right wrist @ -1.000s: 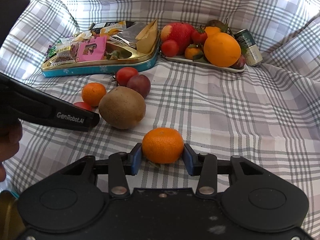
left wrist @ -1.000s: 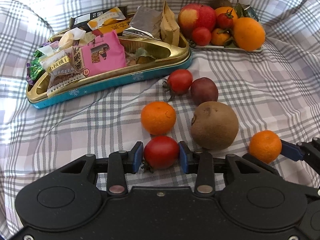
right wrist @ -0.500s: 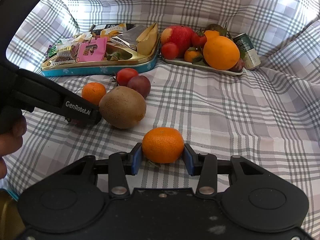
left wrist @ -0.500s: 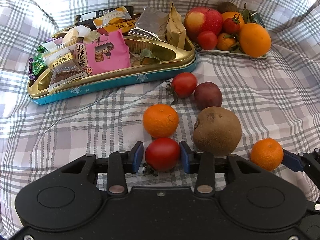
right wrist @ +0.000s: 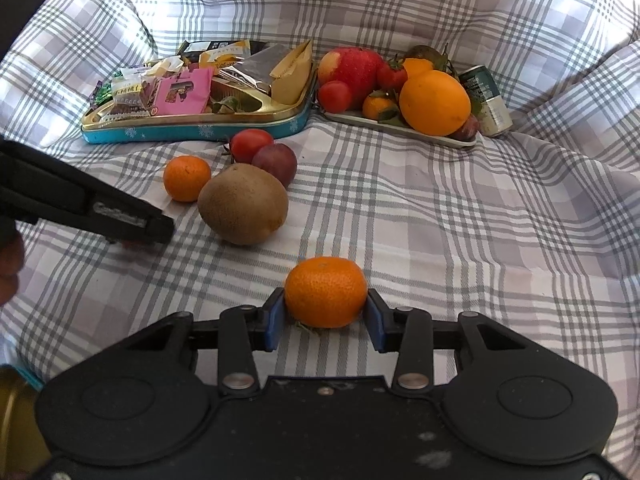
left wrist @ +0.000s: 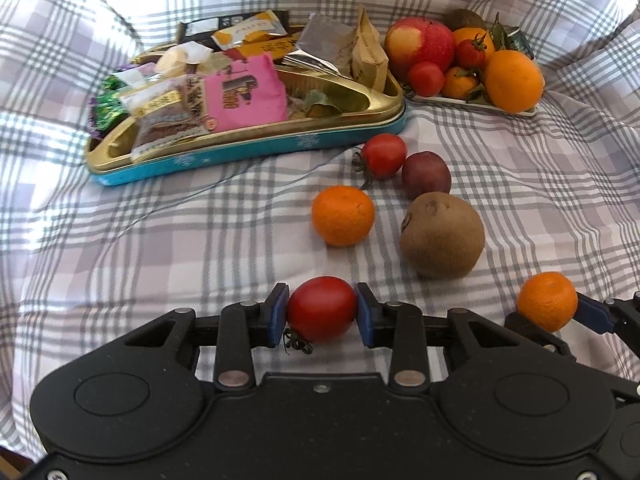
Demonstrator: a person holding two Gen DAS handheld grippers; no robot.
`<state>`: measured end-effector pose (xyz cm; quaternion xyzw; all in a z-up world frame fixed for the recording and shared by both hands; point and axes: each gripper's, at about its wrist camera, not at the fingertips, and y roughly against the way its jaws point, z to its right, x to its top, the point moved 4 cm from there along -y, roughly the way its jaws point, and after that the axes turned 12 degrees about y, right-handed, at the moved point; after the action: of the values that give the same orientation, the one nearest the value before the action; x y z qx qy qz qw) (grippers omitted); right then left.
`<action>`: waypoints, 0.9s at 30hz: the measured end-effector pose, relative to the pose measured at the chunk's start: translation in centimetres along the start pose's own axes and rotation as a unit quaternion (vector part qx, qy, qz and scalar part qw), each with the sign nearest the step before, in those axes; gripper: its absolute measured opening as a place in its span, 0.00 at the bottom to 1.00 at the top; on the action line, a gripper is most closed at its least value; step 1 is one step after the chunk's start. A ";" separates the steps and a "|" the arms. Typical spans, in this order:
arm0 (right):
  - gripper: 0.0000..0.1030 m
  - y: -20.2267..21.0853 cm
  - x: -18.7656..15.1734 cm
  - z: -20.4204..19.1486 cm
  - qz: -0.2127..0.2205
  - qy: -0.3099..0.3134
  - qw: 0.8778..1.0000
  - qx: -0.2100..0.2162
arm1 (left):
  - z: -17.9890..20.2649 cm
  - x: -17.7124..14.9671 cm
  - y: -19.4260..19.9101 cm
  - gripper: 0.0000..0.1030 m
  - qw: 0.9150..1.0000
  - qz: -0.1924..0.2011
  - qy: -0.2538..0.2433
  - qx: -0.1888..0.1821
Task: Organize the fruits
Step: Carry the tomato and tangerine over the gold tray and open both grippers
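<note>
Both our grippers have lifted slightly: our left gripper [left wrist: 322,310] clamps one tomato [left wrist: 322,308], our right gripper [right wrist: 325,315] one mandarin [right wrist: 326,291]. Ahead of them lie four loose fruits: one mandarin [left wrist: 343,216], one tomato [left wrist: 384,156], one plum [left wrist: 426,176], one kiwi [left wrist: 442,236].

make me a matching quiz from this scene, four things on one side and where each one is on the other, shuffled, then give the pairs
Things:
1. tomato
2. mandarin
3. kiwi
4. apple

Places:
a. on the white tray
b. between the right gripper fingers
c. loose on the plaid cloth
d. between the left gripper fingers

Pairs: 1-d, 2-b, 3-c, 4-a
</note>
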<state>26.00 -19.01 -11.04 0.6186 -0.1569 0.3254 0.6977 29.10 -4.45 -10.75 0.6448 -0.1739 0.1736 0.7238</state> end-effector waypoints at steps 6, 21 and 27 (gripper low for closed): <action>0.41 2.5 -0.8 -0.1 0.002 -0.011 1.000 0.005 | -0.6 -1.1 3.4 0.43 1.000 0.022 -0.004 0.000; 0.42 11.7 -4.3 -2.1 0.049 -0.016 0.999 0.017 | -1.0 -7.5 11.5 0.43 0.998 0.059 -0.017 0.000; 0.42 14.2 -6.6 -3.1 0.056 -0.020 0.998 0.026 | -0.8 -10.3 13.0 0.43 0.999 0.053 -0.008 -0.003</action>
<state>11.34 -17.39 -4.91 0.6330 -0.1971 0.3553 0.6589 13.90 -2.48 -4.37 0.6336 -0.2140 0.2060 0.7144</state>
